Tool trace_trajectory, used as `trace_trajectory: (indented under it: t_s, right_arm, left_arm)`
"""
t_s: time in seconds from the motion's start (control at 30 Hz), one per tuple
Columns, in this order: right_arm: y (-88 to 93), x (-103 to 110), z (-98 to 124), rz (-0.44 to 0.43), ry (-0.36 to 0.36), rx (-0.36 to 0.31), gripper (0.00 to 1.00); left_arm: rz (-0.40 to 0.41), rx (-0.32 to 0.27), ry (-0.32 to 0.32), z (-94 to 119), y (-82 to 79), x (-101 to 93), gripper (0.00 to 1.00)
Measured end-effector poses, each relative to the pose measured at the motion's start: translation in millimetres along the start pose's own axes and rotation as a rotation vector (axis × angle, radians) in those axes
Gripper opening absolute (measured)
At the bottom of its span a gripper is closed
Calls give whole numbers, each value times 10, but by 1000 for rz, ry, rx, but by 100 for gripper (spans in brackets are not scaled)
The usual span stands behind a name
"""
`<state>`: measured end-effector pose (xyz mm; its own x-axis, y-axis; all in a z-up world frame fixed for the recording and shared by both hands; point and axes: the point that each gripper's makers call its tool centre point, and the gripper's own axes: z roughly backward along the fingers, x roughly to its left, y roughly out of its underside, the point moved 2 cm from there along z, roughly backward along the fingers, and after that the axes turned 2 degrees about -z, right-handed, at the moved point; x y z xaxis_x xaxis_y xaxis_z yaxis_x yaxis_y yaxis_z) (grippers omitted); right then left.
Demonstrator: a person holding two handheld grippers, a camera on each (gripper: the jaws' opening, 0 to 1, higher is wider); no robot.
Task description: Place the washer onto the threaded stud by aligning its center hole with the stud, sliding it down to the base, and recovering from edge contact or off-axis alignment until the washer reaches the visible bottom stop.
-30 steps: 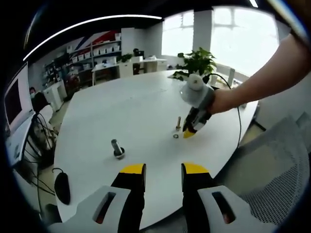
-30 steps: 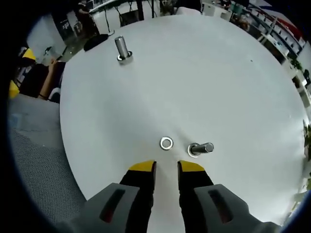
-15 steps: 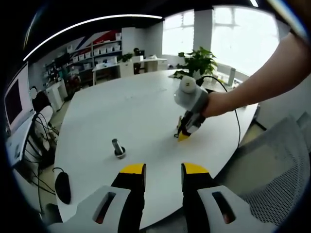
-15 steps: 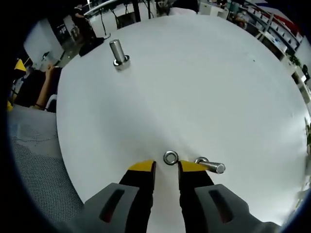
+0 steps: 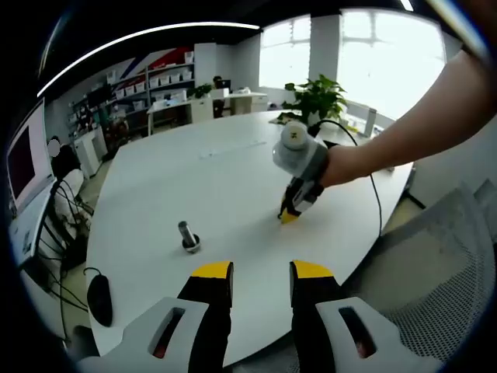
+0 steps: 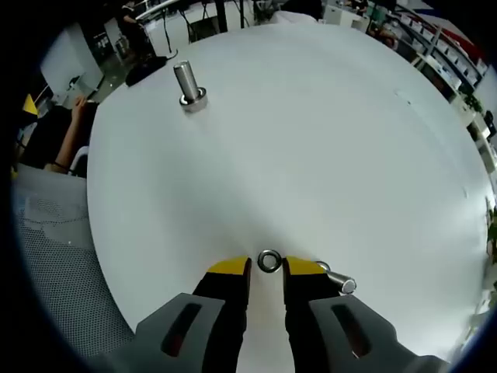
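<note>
A small metal washer [image 6: 269,261] lies flat on the white round table [image 6: 311,140], right at the yellow tips of my right gripper [image 6: 266,268], whose jaws stand open on either side of it. A short threaded stud [image 6: 335,280] stands just right of the right jaw. A second, larger stud [image 6: 186,84] stands far across the table, seen also as the stud [image 5: 187,237] in the left gripper view. There the right gripper [image 5: 290,214] points down at the table, held by a person's arm. My left gripper [image 5: 261,272] hovers open near the table edge, holding nothing.
A grey mesh chair [image 6: 54,256] sits at the table's left edge; another chair [image 5: 435,280] is at the right in the left gripper view. A black mouse [image 5: 99,299], cables, a monitor [image 5: 19,163] and a potted plant [image 5: 314,97] surround the table.
My right gripper has moved down and forward until the washer sits between its open tips; the near stud is now partly behind the right jaw. The left gripper stayed put.
</note>
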<state>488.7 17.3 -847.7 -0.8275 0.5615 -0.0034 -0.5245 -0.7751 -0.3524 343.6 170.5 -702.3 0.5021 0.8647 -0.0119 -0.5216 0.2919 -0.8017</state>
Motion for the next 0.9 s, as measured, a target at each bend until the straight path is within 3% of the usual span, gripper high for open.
trace_trajectory:
  t_s: [0.3, 0.57, 0.83, 0.9]
  right_arm:
    - [-20, 1, -14, 30, 1, 20, 14]
    - [3, 8, -3, 5, 14, -15, 14]
    - [54, 30, 16, -19, 11, -1, 13]
    - [56, 51, 41, -58, 5, -28, 13]
  left_arm:
    - [-2, -2, -3, 2, -2, 3, 27]
    - [-7, -1, -3, 5, -1, 0, 27]
    - [-1, -9, -3, 10, -9, 5, 27]
    - [1, -12, -3, 10, -13, 8, 27]
